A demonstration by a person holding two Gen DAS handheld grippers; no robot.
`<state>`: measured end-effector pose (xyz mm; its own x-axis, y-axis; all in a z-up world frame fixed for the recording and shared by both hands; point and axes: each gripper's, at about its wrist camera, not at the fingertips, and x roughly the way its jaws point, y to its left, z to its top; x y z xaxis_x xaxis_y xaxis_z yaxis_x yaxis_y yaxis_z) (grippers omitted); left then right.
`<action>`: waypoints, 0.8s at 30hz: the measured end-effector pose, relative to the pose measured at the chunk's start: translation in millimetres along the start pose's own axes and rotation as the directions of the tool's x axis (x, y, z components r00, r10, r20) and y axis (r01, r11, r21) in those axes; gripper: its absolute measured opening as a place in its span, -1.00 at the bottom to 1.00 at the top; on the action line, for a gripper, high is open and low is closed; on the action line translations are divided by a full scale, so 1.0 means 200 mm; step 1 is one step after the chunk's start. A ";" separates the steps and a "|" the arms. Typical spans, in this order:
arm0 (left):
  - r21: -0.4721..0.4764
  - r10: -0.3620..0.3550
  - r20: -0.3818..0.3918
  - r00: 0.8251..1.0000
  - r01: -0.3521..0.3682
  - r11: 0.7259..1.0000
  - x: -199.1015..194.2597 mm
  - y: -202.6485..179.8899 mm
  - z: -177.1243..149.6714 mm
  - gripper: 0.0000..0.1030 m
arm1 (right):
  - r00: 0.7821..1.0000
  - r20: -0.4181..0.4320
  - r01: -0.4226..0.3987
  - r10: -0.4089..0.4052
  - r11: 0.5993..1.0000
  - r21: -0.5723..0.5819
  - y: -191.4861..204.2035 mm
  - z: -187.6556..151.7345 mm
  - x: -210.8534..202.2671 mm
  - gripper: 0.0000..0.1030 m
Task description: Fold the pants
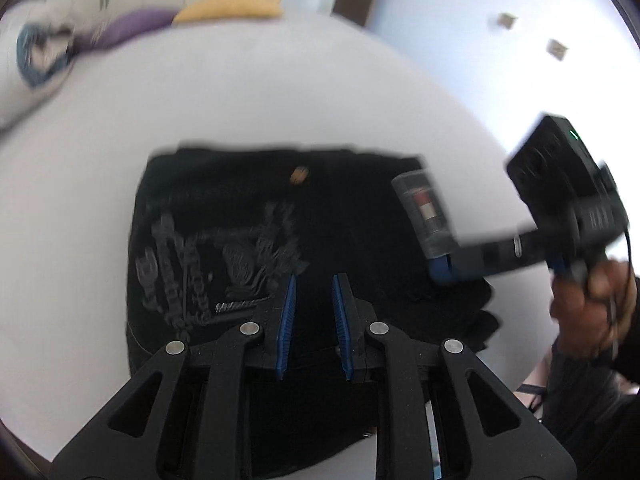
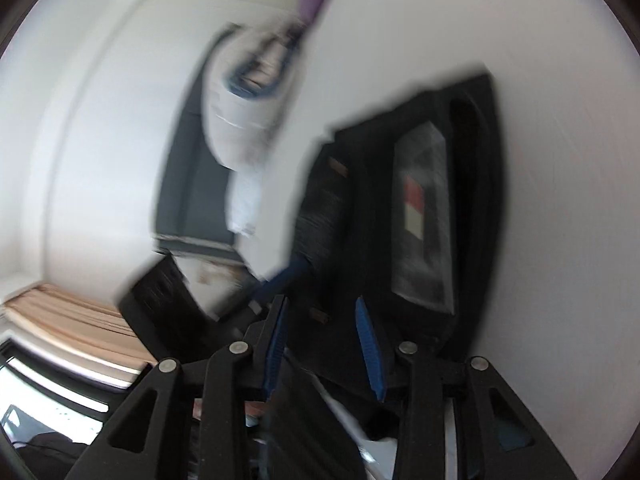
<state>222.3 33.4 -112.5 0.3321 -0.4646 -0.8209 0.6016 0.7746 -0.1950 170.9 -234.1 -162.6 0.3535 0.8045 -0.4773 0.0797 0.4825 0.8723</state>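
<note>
Pants (image 1: 344, 240), black and already folded into a compact block, lie on a white round table (image 1: 248, 92), near the edge closest to the left wrist camera. One pair only. A grey printed design (image 1: 216, 256) shows on the pants' left part, a small orange-brown tag (image 1: 299, 175) sits near the far edge, and one label (image 1: 425, 210) with a red and a white square lies at the right side.

Left gripper (image 1: 314, 320) hovers low over the near edge of the pants, pointing across them; its two blue-padded fingers (image 1: 287, 320) stand spread, with only dark cloth visible in the gap and nothing pinched.

Right gripper (image 1: 440, 272) comes in from the right, held in the person's right hand (image 1: 592, 312), tilted down so its blue tip is at the right edge of the pants beside the label. In the left wrist view its fingers cannot be told apart. In the right wrist view, which is heavily blurred, the right gripper (image 2: 324, 344) shows two blue pads (image 2: 370, 348) held apart above the pants (image 2: 472, 184), gripping nothing, with the label (image 2: 424, 220) just ahead of them.

At the table's far side lies a heap of clothes (image 1: 120, 36): purple, yellow and white-and-blue pieces, too blurred to count.
</note>
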 end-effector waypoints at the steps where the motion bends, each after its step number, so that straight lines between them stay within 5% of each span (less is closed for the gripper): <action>1: -0.021 -0.005 -0.031 1.000 0.004 1.000 0.04 0.03 0.00 -0.65 | 0.999 -0.014 0.032 -0.032 0.999 0.012 -0.06 -0.03 0.03 -0.76; 2: -0.036 -0.011 -0.048 0.999 0.010 0.999 0.06 0.05 0.00 -0.65 | 0.999 0.001 0.043 -0.043 0.999 0.015 -0.10 -0.06 0.02 -1.00; 6: -0.096 -0.031 -0.067 0.997 0.025 0.995 0.10 0.14 0.05 -0.65 | 0.999 0.012 0.044 -0.044 0.999 0.016 -0.14 -0.09 -0.03 -1.00; 15: -0.082 0.007 -0.071 0.997 -0.012 0.997 0.11 0.19 0.11 -0.65 | 0.999 0.028 0.024 -0.021 0.991 -0.134 0.18 -0.04 -0.08 -0.90; 18: -0.077 0.010 -0.071 0.997 -0.016 0.997 0.11 0.20 0.13 -0.65 | 0.993 -0.035 0.108 -0.114 0.984 -0.145 0.14 -0.08 0.00 -0.86; 20: -0.079 0.008 -0.074 0.997 -0.014 0.997 0.11 0.20 0.13 -0.65 | 0.974 -0.072 0.200 -0.216 0.963 -0.181 0.10 -0.13 0.07 -1.00; 24: -0.071 0.015 -0.070 0.997 -0.020 0.997 0.08 0.06 0.05 -0.65 | 0.981 -0.028 0.185 -0.193 0.967 -0.177 0.08 -0.17 0.04 -1.00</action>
<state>241.4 31.1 -122.7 0.2890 -0.4216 -0.8595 0.5416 0.8123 -0.2164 143.4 -208.4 -154.9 0.3056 0.7058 -0.6391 -0.0230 0.6765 0.7361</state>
